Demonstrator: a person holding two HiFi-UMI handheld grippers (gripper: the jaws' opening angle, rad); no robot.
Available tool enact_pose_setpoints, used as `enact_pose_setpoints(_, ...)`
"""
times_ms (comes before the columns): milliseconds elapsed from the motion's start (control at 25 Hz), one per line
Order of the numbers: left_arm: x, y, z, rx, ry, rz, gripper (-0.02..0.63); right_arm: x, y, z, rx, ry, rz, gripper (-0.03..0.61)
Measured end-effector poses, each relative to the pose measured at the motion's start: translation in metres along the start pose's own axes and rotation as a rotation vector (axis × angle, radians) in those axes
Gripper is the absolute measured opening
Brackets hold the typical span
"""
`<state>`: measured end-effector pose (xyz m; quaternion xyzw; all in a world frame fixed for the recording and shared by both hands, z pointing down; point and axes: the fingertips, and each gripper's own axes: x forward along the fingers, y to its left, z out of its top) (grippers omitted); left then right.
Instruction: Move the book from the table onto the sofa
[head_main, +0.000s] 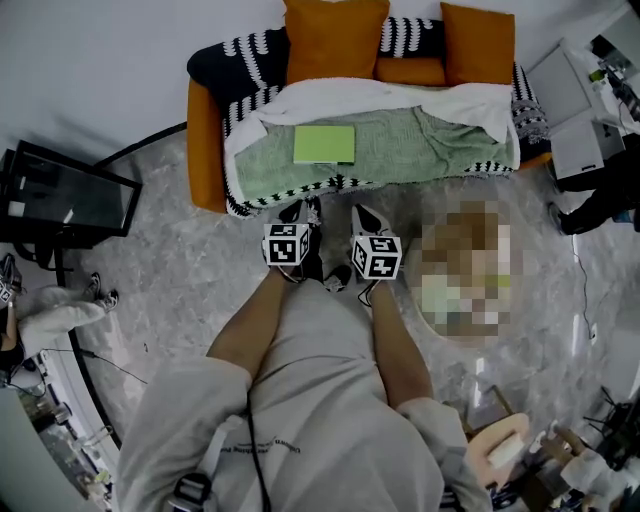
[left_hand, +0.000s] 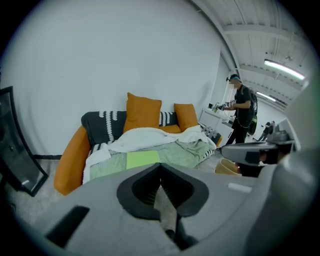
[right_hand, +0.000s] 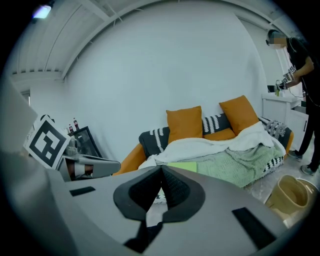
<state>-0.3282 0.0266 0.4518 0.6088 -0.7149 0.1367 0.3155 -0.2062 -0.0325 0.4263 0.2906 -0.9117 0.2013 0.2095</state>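
A: Closest in, what shows?

B: The person's forearms run out to twelve o'clock, one tool in each hand. The left gripper (head_main: 308, 210) has its jaws pressed together with nothing between them. The left gripper view shows its dark pads meeting in a single line.

A: And the other one?

B: The right gripper (head_main: 363, 214) is the same, jaws together and empty. The two sit side by side over the marbled floor (head_main: 180, 280), just short of the sofa's front edge.

A: Where is the book?

B: The book (head_main: 324, 144), pale green, lies flat on the sofa (head_main: 205, 140), at twelve o'clock from the grippers. It rests on the green blanket (head_main: 430, 145) covering the seat, toward the blanket's nine o'clock end, and neither tool touches it.

A: Beyond it?

B: A white throw (head_main: 380, 97) is bunched behind the blanket. Behind that, two orange cushions (head_main: 335, 38) lean on the backrest over a black-and-white patterned cover (head_main: 225, 60).

A: Off to the sides?

B: A dark glass panel (head_main: 65, 190) stands at about ten o'clock. In the left gripper view a bystander (left_hand: 243, 115) stands at a counter at two o'clock, well beyond the sofa.
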Motion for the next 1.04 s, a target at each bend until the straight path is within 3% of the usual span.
enact_pose_setpoints(1040,-0.003,0.004,-0.01,0.03,0.022,-0.002,0.011,-0.003,0.005,0.006,-0.011,-0.033,-0.01,0.006)
